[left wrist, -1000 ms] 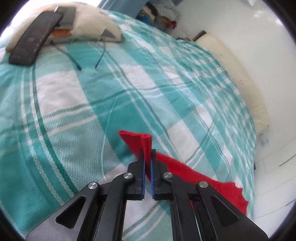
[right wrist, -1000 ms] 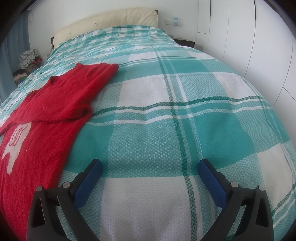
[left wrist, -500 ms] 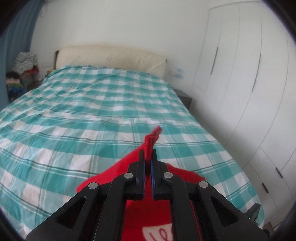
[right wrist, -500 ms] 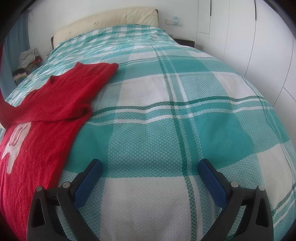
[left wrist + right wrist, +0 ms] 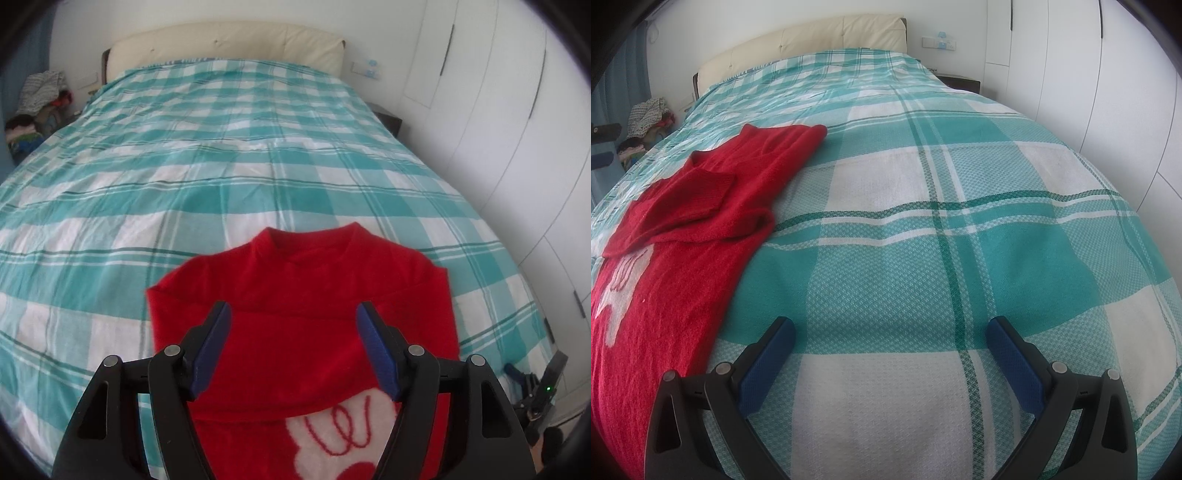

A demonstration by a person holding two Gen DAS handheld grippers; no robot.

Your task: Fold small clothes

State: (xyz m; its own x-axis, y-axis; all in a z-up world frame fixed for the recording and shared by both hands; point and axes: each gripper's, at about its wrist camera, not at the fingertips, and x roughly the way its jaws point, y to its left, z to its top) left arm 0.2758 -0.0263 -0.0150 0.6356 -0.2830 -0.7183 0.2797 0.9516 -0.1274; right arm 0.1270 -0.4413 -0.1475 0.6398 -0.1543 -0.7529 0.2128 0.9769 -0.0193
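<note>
A small red sweater point(image 5: 303, 295) with a white patch on its front lies flat on the teal checked bedspread point(image 5: 221, 155), both sleeves folded across its chest. My left gripper point(image 5: 293, 325) is open and empty just above the sweater's chest. In the right wrist view the sweater point(image 5: 701, 206) lies at the left, and my right gripper point(image 5: 890, 345) is open and empty over bare bedspread point(image 5: 960, 229) to its right.
A cream headboard point(image 5: 229, 40) stands at the far end of the bed. White wardrobe doors point(image 5: 517, 129) run along the right. A pile of clothes point(image 5: 33, 107) sits at the far left. The right-hand gripper device point(image 5: 543, 391) shows at the bed's right edge.
My left gripper carried the red sleeve across the sweater, then opened and let it go; the sleeve now lies folded on the chest. My right gripper has not moved.
</note>
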